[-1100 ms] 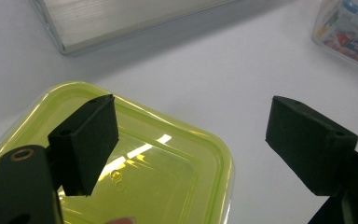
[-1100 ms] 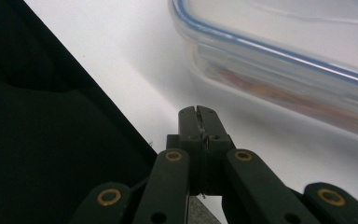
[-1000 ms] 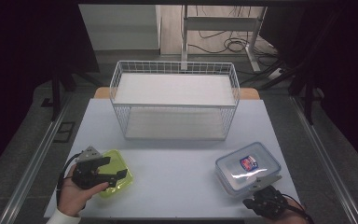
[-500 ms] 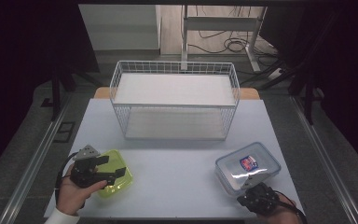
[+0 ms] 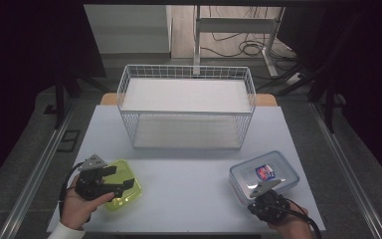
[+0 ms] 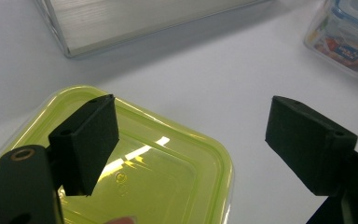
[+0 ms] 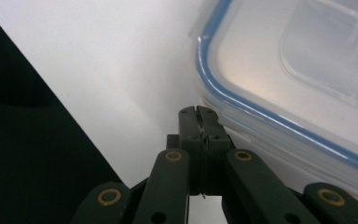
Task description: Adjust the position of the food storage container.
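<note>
basket (image 5: 186,107) behind, containers (image 5: 122,184) front left, right

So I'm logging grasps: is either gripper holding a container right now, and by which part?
Nothing is held. The left gripper is open above the yellow-green container; the right gripper is shut, empty, beside the blue-rimmed clear container.

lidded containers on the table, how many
2: a yellow-green container at the near left, under the open left tool, and a clear blue-rimmed container at the near right, beside the shut right tool.
</note>
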### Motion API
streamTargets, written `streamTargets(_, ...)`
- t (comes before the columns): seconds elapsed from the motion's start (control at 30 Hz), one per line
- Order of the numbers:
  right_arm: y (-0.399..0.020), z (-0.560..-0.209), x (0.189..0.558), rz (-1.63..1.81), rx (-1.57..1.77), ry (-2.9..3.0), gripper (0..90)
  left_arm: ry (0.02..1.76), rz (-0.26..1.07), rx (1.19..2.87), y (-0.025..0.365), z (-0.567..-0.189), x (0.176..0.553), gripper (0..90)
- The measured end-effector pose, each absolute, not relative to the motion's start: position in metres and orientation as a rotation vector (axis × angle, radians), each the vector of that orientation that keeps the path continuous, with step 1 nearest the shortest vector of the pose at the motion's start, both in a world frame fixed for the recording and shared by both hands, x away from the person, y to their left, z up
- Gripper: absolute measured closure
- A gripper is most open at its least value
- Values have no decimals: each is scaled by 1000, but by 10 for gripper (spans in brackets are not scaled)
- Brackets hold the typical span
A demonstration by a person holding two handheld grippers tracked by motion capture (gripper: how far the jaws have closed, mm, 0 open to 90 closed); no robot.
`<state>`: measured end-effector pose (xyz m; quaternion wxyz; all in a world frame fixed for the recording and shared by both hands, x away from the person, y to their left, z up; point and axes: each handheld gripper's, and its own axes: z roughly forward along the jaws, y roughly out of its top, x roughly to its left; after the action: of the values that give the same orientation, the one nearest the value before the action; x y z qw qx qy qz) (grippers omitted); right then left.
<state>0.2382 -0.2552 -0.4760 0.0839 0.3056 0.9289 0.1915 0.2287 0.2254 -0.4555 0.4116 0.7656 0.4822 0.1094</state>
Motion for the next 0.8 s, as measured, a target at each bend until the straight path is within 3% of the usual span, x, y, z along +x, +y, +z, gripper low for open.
streamTargets(0.43, -239, -473, 250, 616, 965, 2705, 889, 1230, 277, 1927, 228, -459, 229, 167)
streamTargets(0.6, -256, -443, 245, 732, 976, 2640, 889, 1236, 280, 1928, 227, -459, 229, 167)
streamTargets(0.8, -301, -415, 264, 797, 1147, 2449, 889, 1229, 277, 1932, 222, -458, 229, 167)
